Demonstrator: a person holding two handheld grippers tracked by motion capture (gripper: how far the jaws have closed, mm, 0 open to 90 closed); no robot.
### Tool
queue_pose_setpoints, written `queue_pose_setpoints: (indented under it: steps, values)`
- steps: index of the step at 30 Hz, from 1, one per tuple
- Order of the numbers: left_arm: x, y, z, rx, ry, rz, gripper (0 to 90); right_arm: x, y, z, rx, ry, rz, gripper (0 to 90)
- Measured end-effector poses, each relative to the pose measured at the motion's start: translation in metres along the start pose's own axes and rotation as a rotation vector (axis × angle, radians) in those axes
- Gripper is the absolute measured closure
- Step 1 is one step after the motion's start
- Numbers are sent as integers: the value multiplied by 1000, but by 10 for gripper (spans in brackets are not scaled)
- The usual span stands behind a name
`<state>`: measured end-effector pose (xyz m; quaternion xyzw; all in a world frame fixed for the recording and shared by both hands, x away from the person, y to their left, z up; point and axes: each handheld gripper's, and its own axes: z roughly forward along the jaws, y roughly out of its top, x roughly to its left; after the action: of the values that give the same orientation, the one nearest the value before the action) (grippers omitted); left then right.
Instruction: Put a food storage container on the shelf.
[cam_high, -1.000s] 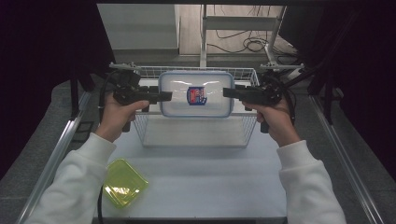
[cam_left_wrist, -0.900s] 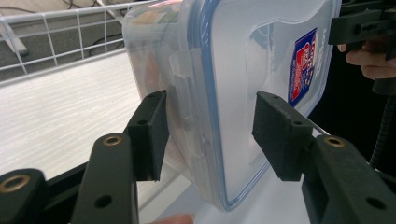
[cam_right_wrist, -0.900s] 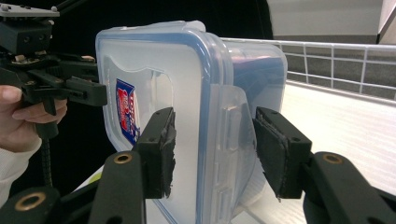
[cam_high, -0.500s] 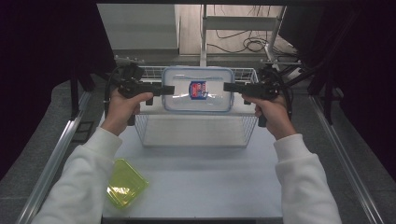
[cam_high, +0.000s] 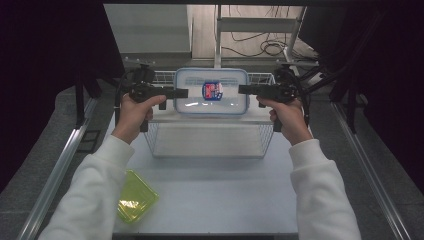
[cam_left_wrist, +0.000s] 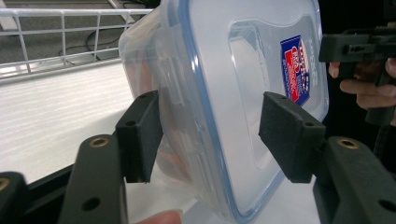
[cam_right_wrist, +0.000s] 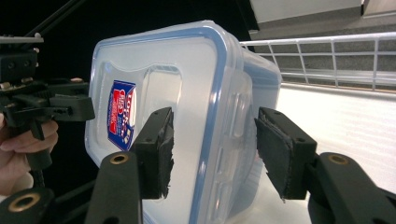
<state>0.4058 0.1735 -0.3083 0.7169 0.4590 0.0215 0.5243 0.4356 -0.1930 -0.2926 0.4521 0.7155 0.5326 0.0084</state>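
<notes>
On the white surface (cam_high: 210, 200) in front of me stands a wire basket (cam_high: 210, 145), and at its far end rests the clear food container (cam_high: 211, 91) with a blue-rimmed lid and a red-and-blue label (cam_high: 212, 90). A yellow-green lid (cam_high: 134, 196) lies near my left sleeve. My left tool (cam_left_wrist: 210, 135) straddles the container's left end, and its jaws have just been opening; the pads stand off the plastic on both sides. My right tool (cam_right_wrist: 212, 154) straddles the right end, jaws parted, also just widening, with the lid rim between them but no pad pressing. I judge this to be the release: I should widen both tools evenly, then draw them straight outward so that neither pad catches the latches and tips the container.
</notes>
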Motion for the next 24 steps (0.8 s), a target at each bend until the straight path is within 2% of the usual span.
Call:
queue_pose_setpoints:
  steps: [1, 2, 3, 4, 5, 7, 9, 10, 12, 16, 19, 20, 22, 24]
  values:
    - [1, 0, 1, 0, -1, -7, 386, -1, 0, 1, 1, -6, 11, 456]
    - [4, 1, 4, 0, -10, -31, 369, -1, 0, 4, 5, -24, 16, 430]
    - [4, 1, 4, 0, -10, -31, 356, -1, 0, 4, 5, -24, 16, 430]
    - [9, 1, 7, 3, -21, -61, 340, 0, 0, 8, 23, -46, 11, 405]
    - [9, 1, 7, 3, -21, -61, 325, 0, 0, 8, 23, -46, 11, 405]
    - [14, 1, 11, 10, -37, -97, 310, 2, 0, 11, 28, -68, 16, 426]
    - [19, 1, 15, 13, -41, -124, 266, 4, 0, 14, 32, -80, 14, 425]
    - [22, 1, 19, 14, -28, -138, 201, 6, -1, 18, 43, -93, 9, 401]
    - [23, 2, 19, 1, -20, -126, 193, 6, -3, 19, 43, -92, 16, 398]
    - [22, 2, 19, 14, -1, -107, 146, 5, -4, 17, 39, -89, 4, 404]
    - [23, 2, 16, -9, 20, -102, 117, 6, -5, 13, 17, -75, -11, 396]
    - [24, 3, 10, -38, 17, -98, 110, 6, -6, 10, -4, -61, -21, 390]
    - [24, 3, 7, -50, 15, -93, 106, 7, -6, 6, -20, -47, -32, 387]
    - [20, 2, 1, -61, 25, -63, 120, 7, -7, 2, -37, -32, -40, 383]
